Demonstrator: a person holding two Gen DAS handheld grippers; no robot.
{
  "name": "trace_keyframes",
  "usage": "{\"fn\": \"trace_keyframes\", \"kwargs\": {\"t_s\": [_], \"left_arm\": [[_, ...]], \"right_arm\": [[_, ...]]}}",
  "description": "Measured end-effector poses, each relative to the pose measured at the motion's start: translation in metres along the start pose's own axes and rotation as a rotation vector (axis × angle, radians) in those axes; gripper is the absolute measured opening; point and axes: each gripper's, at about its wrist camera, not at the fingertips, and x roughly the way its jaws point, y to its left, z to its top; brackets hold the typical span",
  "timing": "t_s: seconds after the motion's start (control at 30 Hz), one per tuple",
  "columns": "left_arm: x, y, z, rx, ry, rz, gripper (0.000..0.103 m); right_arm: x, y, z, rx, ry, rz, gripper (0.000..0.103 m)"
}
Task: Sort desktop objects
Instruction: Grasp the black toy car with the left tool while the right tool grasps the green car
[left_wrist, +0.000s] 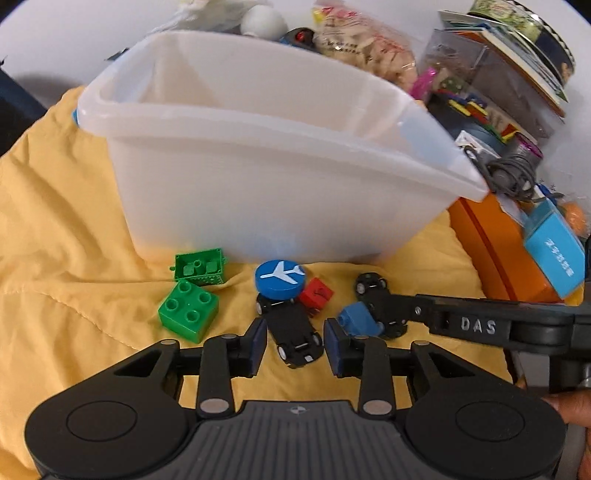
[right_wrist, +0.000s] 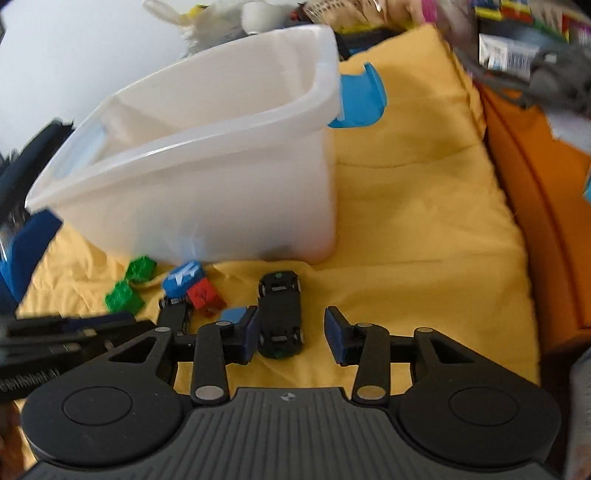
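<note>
1. Left wrist view: the left gripper is part open, its jaws on either side of an upturned black toy car on the yellow cloth, just in front of the white bin. The pads do not appear to press on it.
2. Also in this view, near the bin's front wall: two green bricks, a blue disc with a plane, a red block and a blue block. The right gripper's arm reaches in over a second black car.
3. Right wrist view: the right gripper is part open around that second black car, also upturned in front of the bin. Its left pad is close against the car and the right pad stands clear.
4. Only this view shows the bin's blue handle; only the left view shows clutter behind the bin.
</note>
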Motion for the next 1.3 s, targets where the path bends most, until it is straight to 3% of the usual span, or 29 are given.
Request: {"fn": "trace_keyframes", "kwargs": {"t_s": [0.07,0.13,0.17,0.2,0.37,0.53,0.67,0.8,1.0,1.07,1.13,1.2,1.3], "left_arm": [[0.005,0.002,-0.001,-0.002,0.014,0.005,0.037],[0.011,0.003,-0.001,-0.009,0.033,0.002,0.037],[0.014,0.003,-0.001,-0.011,0.041,0.002,0.037],[0.016,0.003,-0.002,-0.013,0.045,0.0,0.038],[0.03,0.003,-0.002,-0.047,0.066,-0.019,0.038],[0.033,-0.005,-0.004,-0.009,0.05,-0.015,0.03],[0.015,-0.013,-0.016,0.13,0.066,-0.011,0.02],[-0.026,-0.019,-0.05,0.378,0.063,0.078,0.018],[-0.049,-0.02,-0.107,0.635,0.084,0.274,0.019],[-0.052,-0.025,-0.117,0.661,0.082,0.282,0.021],[-0.059,-0.033,-0.117,0.64,0.073,0.231,0.034],[-0.064,-0.037,-0.12,0.617,0.057,0.176,0.034],[-0.065,-0.038,-0.124,0.574,0.055,0.134,0.034]], "right_arm": [[0.01,0.001,0.002,0.0,0.022,-0.017,0.043],[0.022,-0.003,0.0,0.018,0.069,0.018,0.044],[0.022,0.0,0.0,0.008,0.064,0.008,0.038],[0.02,0.005,-0.001,-0.032,0.06,-0.018,0.018],[-0.008,0.02,-0.018,-0.159,0.019,-0.064,0.018],[-0.031,0.014,-0.044,-0.117,0.019,-0.048,0.018],[-0.042,0.011,-0.057,-0.098,0.021,-0.049,0.018],[-0.052,0.021,-0.068,-0.174,0.022,-0.05,0.018],[-0.046,0.051,-0.102,-0.404,0.052,-0.14,0.018],[-0.044,0.06,-0.11,-0.457,0.051,-0.165,0.018],[-0.046,0.067,-0.111,-0.481,0.045,-0.169,0.026],[-0.051,0.07,-0.111,-0.458,0.039,-0.118,0.038],[-0.054,0.071,-0.111,-0.402,0.053,-0.061,0.039]]}}
